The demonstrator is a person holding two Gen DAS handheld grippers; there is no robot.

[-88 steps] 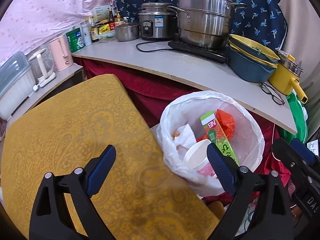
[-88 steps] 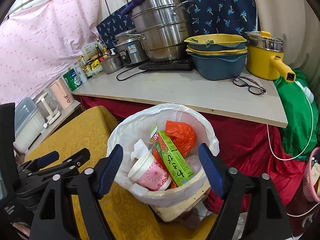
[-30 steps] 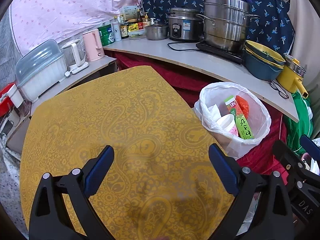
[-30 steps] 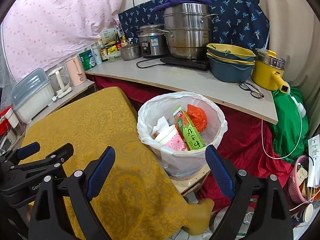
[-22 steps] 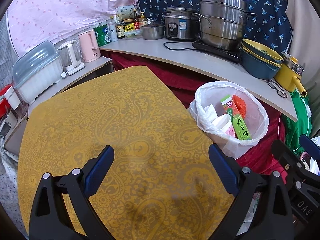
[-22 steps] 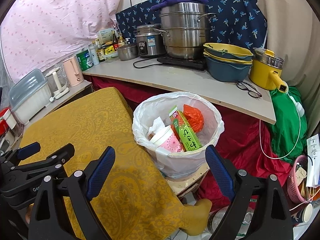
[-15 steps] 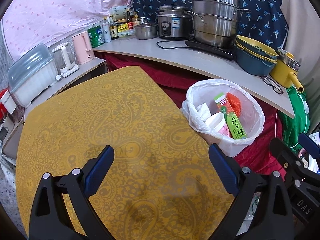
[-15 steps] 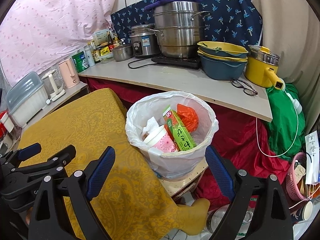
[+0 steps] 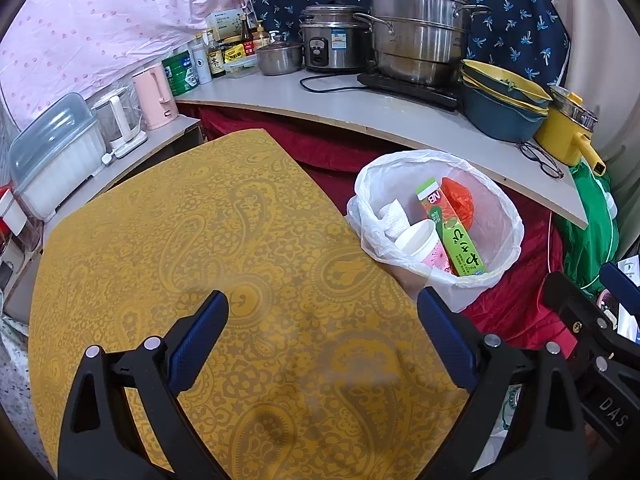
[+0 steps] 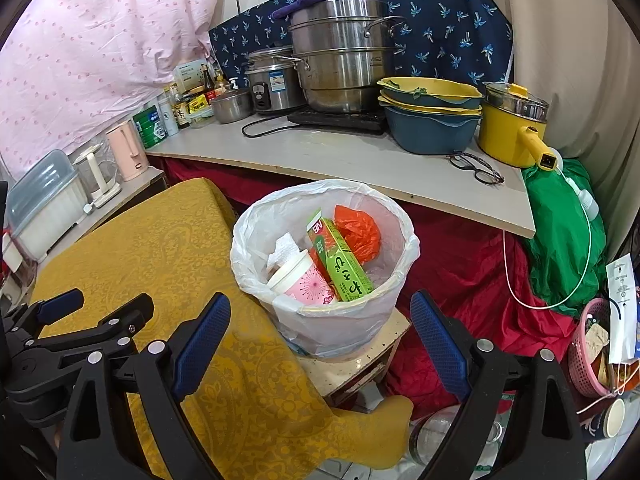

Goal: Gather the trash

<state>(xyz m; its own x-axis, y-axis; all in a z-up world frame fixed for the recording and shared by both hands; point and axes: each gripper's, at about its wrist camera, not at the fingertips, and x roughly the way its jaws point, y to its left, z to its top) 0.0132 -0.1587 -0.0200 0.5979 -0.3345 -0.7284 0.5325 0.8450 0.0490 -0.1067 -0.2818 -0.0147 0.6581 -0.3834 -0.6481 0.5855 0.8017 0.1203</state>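
Note:
A bin lined with a white bag [image 9: 496, 208] [image 10: 256, 240] stands beside the table's right edge. Inside lie a green carton [image 9: 456, 232] [image 10: 340, 260], a pink paper cup [image 9: 424, 240] [image 10: 304, 280], an orange plastic bag [image 9: 460, 200] [image 10: 358, 228] and a white tissue [image 9: 394, 216] [image 10: 286, 250]. My left gripper [image 9: 322, 336] hovers open over the yellow paisley tablecloth [image 9: 180, 240] [image 10: 132, 248], holding nothing. My right gripper [image 10: 320, 334] is open in front of the bin, also holding nothing. The left gripper [image 10: 92, 320] shows at the left of the right wrist view.
A grey counter [image 9: 360, 108] [image 10: 340, 156] behind the bin carries steel pots [image 9: 416, 28], a rice cooker [image 10: 272, 84], stacked bowls [image 10: 432, 116], a yellow pot [image 10: 512, 128], glasses [image 10: 476, 168] and bottles. A pink kettle [image 9: 154, 96] stands left. A green bag [image 10: 564, 236] and pink basket [image 10: 592, 344] sit right.
Both grippers have drawn back from the bin and shifted slightly; the bin now looks smaller and farther. Both stay open. The trash in the bin has not moved.

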